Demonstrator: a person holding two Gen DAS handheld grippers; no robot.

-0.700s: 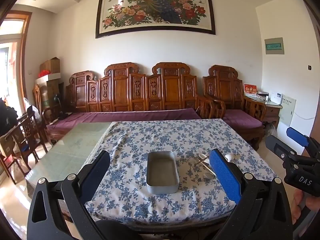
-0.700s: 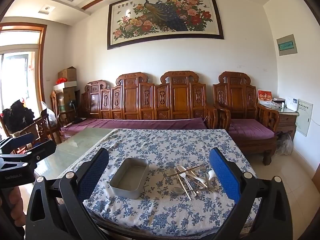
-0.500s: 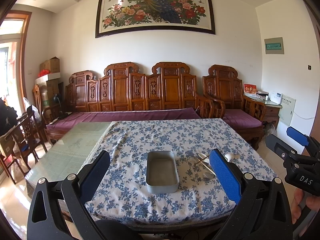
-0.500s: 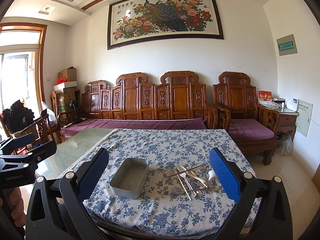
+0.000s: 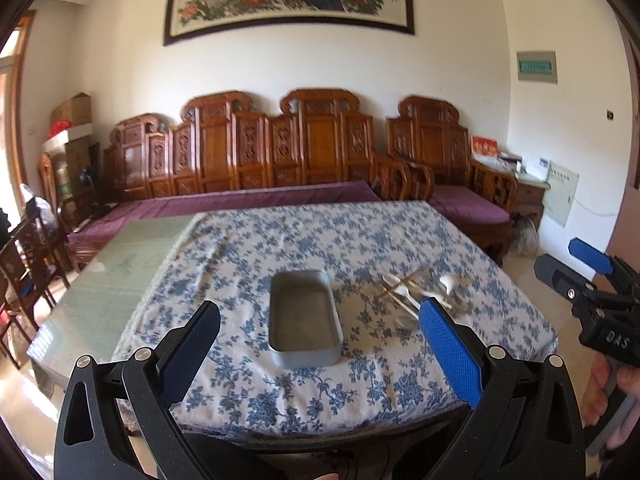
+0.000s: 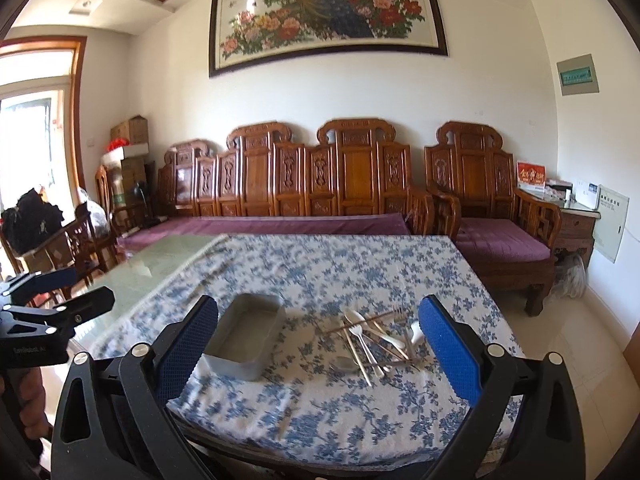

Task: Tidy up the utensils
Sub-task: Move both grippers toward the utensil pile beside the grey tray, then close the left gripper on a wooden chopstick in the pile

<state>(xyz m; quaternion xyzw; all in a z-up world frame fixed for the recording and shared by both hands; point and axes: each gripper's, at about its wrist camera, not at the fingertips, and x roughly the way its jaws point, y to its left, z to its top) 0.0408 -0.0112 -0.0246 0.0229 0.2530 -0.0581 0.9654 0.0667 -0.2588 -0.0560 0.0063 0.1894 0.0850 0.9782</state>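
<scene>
A grey metal tray (image 5: 305,316) (image 6: 245,336) lies empty on the blue-flowered tablecloth (image 5: 320,240) near the table's front edge. To its right lies a pile of utensils (image 5: 416,292) (image 6: 372,338): spoons, a fork and chopsticks, crossed over each other. My left gripper (image 5: 320,344) is open and empty, held in front of the table and facing the tray. My right gripper (image 6: 318,340) is open and empty, also short of the table, between tray and pile. Each gripper shows at the other view's edge.
The bare green glass tabletop (image 5: 112,272) lies left of the cloth. A carved wooden sofa with purple cushions (image 5: 280,160) stands behind the table, an armchair (image 6: 488,216) at the right, wooden chairs (image 5: 24,264) at the left.
Both grippers have moved forward and tilted down toward the table; the tray and utensils appear larger and higher in view. Nothing on the table has moved.
</scene>
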